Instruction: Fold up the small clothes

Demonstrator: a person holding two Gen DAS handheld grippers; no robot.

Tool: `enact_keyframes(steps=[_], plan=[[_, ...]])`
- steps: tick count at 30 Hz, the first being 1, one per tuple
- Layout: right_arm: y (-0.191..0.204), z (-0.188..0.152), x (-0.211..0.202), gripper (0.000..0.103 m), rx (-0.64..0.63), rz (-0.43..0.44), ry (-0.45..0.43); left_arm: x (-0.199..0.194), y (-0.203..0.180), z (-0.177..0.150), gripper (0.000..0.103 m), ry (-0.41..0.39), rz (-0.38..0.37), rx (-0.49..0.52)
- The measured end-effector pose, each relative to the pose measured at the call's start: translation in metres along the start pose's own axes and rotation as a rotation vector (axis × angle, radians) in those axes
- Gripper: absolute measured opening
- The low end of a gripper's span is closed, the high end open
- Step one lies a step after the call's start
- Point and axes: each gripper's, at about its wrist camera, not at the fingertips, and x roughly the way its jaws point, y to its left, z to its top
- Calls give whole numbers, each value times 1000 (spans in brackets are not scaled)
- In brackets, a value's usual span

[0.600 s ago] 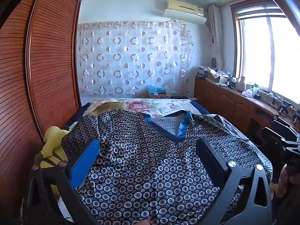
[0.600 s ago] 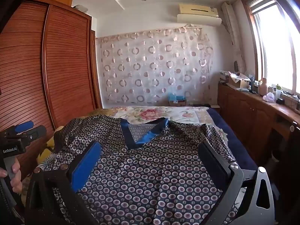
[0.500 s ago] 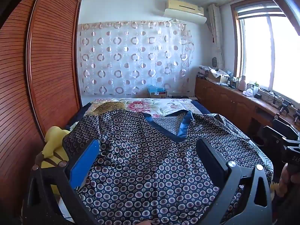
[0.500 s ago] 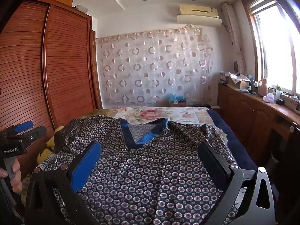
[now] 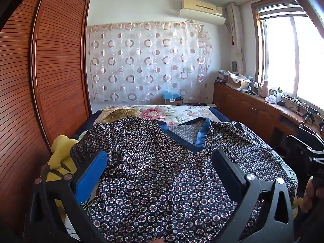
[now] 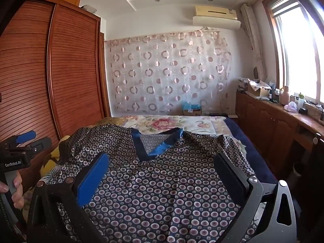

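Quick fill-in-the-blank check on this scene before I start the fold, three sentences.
1. The patterned top lies spread on the ______.
2. Its V-neck is trimmed in ______.
3. The left gripper and right gripper both have their jaws ______, holding nothing.

Missing words: bed; blue; open

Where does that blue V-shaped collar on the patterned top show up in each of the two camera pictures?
Left wrist view: the blue V-neck collar sits right of centre, just above the gap between the two fingers.
Right wrist view: the blue V-neck collar sits just left of centre, at mid-height.
Shared landmark: the air conditioner high on the far wall, above the circle-patterned curtain.
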Motion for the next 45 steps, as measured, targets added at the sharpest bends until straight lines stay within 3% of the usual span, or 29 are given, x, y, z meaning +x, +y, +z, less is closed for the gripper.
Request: enact_keyframes(steps=[45], plan=[[0,0,-1,103,1,-10,-3,-3,-2,5,103,-12,-3,19]])
